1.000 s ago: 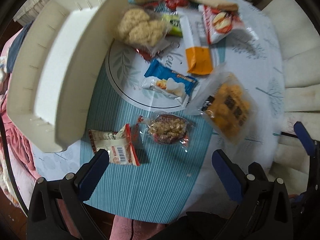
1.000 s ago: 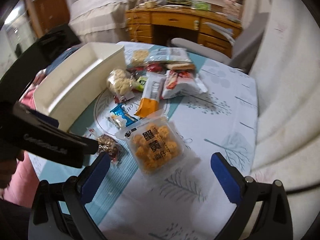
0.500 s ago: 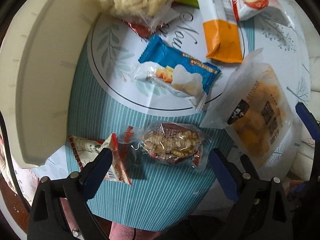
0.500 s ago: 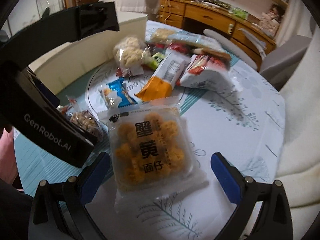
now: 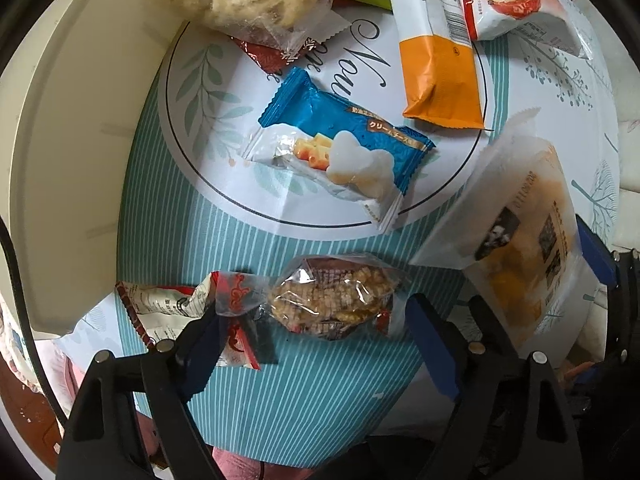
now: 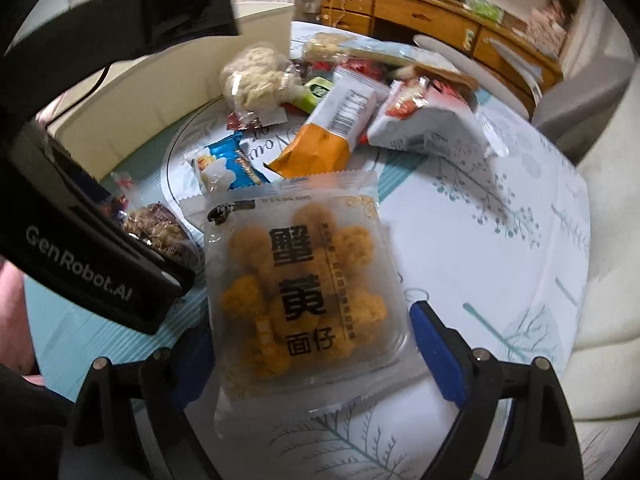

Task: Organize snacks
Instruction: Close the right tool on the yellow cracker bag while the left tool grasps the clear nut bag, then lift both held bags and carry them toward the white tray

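Left gripper (image 5: 316, 344), fingers spread, straddles the rice-puff pack (image 5: 332, 300) on the bench (image 5: 320, 392); right gripper (image 6: 308, 344), fingers spread, straddles the crab-roe tray (image 6: 304, 292). Centre each pack, close gently, then lift toward the bin (image 5: 72, 152).
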Demonstrator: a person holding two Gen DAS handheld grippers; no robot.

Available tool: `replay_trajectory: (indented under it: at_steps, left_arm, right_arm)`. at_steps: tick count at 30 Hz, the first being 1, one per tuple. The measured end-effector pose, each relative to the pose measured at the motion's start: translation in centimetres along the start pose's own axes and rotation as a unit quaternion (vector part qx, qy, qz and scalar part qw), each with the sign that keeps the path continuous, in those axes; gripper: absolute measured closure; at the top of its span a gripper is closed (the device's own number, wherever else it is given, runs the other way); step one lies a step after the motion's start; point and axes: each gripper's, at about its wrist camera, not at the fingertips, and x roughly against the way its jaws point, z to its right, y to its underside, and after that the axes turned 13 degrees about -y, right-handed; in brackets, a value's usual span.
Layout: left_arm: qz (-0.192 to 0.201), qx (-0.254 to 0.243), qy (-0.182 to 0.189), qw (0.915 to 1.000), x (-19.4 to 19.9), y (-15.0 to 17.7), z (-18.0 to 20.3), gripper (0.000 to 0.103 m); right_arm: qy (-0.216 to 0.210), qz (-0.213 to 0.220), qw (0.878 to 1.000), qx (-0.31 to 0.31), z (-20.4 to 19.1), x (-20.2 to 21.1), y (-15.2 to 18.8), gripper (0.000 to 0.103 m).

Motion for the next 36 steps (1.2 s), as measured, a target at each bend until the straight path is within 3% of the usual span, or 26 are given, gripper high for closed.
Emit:
replay_trajectory:
  at_steps: [6, 8, 15, 17, 24, 28, 36]
  left_arm:
    - [0.009, 0.004, 0.011, 0.9999, 0.7, 0.7, 0.1, 0.029]
    - [0.010, 0.007, 0.012, 0.9998, 0.8, 0.9, -0.1, 0.041]
    - [0.011, 0.018, 0.027, 0.9994, 0.9, 1.8, -1.3, 0.051]
    - [0.012, 0.017, 0.028, 0.9994, 1.2, 2.2, -1.5, 0.062]
    - [0.023, 0.013, 0.043, 0.9987, 3.5, 3.2, -2.3, 0.080]
    - [0.027, 0.009, 0.054, 0.9981, 4.7, 4.2, -2.6, 0.097]
    - [0.044, 0.000, 0.075, 0.9962, 6.5, 6.4, -4.1, 0.100]
  right_arm:
    - [-0.004, -0.002, 0.998, -0.058, 0.8, 1.0, 0.9, 0.018]
    - [-0.008, -0.003, 0.997, -0.077, 1.0, 1.4, 1.3, 0.019]
    - [-0.019, -0.016, 0.990, -0.139, 0.9, 2.4, 2.5, 0.022]
    - [-0.020, -0.020, 0.988, -0.152, 0.7, 2.6, 2.8, 0.022]
    - [-0.019, -0.024, 0.981, -0.192, 0.2, 4.0, 3.5, 0.022]
    - [-0.014, -0.013, 0.980, -0.200, -0.2, 5.0, 3.2, 0.022]
    - [-0.004, 0.003, 0.979, -0.204, -1.3, 6.6, 2.9, 0.022]
